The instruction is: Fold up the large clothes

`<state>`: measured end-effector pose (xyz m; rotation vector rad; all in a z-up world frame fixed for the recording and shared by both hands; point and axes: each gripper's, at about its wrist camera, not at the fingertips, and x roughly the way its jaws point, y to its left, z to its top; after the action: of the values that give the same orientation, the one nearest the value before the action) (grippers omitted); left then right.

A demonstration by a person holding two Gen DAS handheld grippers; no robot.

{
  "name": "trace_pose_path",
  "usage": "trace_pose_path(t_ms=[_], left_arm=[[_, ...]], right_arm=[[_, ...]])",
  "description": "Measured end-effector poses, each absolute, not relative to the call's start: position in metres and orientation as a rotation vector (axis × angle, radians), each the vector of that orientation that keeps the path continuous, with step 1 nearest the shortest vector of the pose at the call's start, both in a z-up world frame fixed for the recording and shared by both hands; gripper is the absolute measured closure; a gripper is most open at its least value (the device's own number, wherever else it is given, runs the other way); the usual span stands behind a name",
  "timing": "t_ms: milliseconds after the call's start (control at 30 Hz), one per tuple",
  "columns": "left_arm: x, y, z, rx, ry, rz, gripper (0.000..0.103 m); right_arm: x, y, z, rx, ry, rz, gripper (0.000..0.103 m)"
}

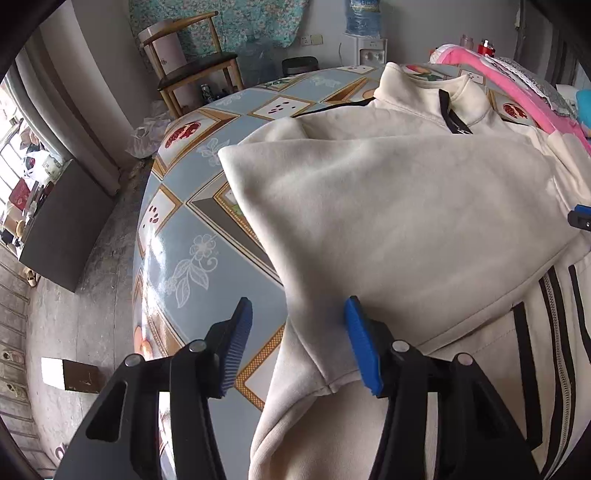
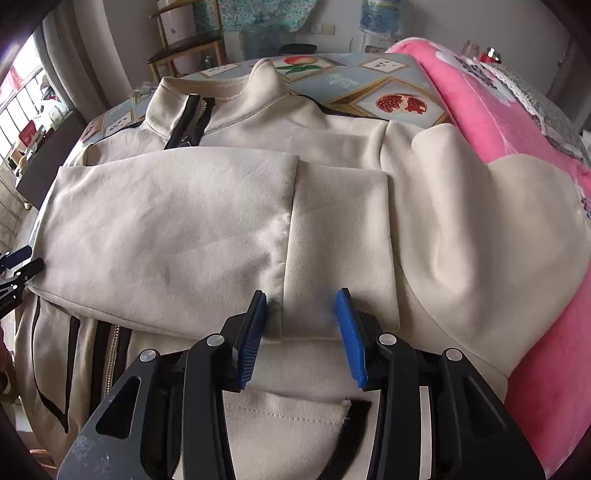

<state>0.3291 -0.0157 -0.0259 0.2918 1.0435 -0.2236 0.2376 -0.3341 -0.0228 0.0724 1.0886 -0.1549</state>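
A cream zip jacket (image 1: 388, 206) with black trim lies on the patterned table (image 1: 192, 236), collar at the far side, both sleeves folded across its chest. My left gripper (image 1: 299, 343) is open at the jacket's left edge, its fingers either side of the folded sleeve's corner. In the right wrist view the jacket (image 2: 166, 229) fills the frame. My right gripper (image 2: 301, 336) is open, its fingers astride the cuff (image 2: 336, 236) of the right sleeve, just above the cloth. The left gripper's tip (image 2: 22, 258) shows at the left edge.
A pink blanket (image 2: 491, 107) lies along the table's right side, touching the jacket. A wooden chair (image 1: 192, 62) and a water dispenser (image 1: 365, 33) stand beyond the table. A dark cabinet (image 1: 66, 225) stands at the left on the concrete floor.
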Motion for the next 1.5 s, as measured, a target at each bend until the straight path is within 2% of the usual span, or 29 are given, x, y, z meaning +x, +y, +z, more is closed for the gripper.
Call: trace_pose_path(t_ms=[67,133,167,200,267,500,567,600,767,867,967,1100,1267,1500], left_arm=[[0.326,-0.013,-0.016,0.294,1.030,-0.219,0.052],[0.321,-0.015,-0.003,0.309,0.997,-0.234,0.052],[0.319,-0.018,0.004,0.315,0.979,-0.244,0.049],[0.316,-0.024,0.009,0.316,0.963,-0.252,0.046],[0.314,-0.035,0.017,0.317,0.944,-0.275,0.039],[0.327,-0.091,-0.007,0.359,1.024,-0.315,0.037],[0.329,-0.100,-0.012,0.340,1.043,-0.321,0.037],[0.330,-0.104,-0.013,0.331,1.047,-0.325,0.037],[0.333,-0.125,-0.006,0.352,1.019,-0.346,0.036],[0.342,-0.136,0.001,0.342,1.009,-0.347,0.030],[0.352,-0.145,0.002,0.291,1.021,-0.353,0.026],[0.366,-0.161,-0.010,0.266,1.062,-0.341,0.024],[0.374,-0.174,-0.031,0.298,1.092,-0.342,0.024],[0.378,-0.175,-0.033,0.325,1.079,-0.366,0.023]], right_arm=[[0.233,-0.334,-0.013,0.104,1.074,-0.148,0.054],[0.229,-0.328,-0.002,0.094,1.036,-0.142,0.044],[0.230,-0.323,0.001,0.073,1.024,-0.151,0.037],[0.233,-0.318,0.003,0.052,1.015,-0.160,0.034],[0.240,-0.310,0.004,0.034,1.007,-0.164,0.033],[0.261,-0.300,-0.030,0.007,1.055,-0.200,0.032],[0.257,-0.298,-0.038,-0.036,1.036,-0.220,0.022],[0.256,-0.298,-0.039,-0.055,1.037,-0.219,0.021],[0.242,-0.320,-0.016,0.019,1.023,-0.162,0.021],[0.228,-0.352,0.017,0.076,0.954,-0.167,0.020],[0.213,-0.406,0.049,0.154,0.896,-0.224,0.019],[0.195,-0.502,0.071,0.264,0.878,-0.386,0.019],[0.168,-0.630,0.071,0.553,0.861,-0.531,0.020],[0.155,-0.739,0.043,0.827,0.810,-0.649,0.032]])
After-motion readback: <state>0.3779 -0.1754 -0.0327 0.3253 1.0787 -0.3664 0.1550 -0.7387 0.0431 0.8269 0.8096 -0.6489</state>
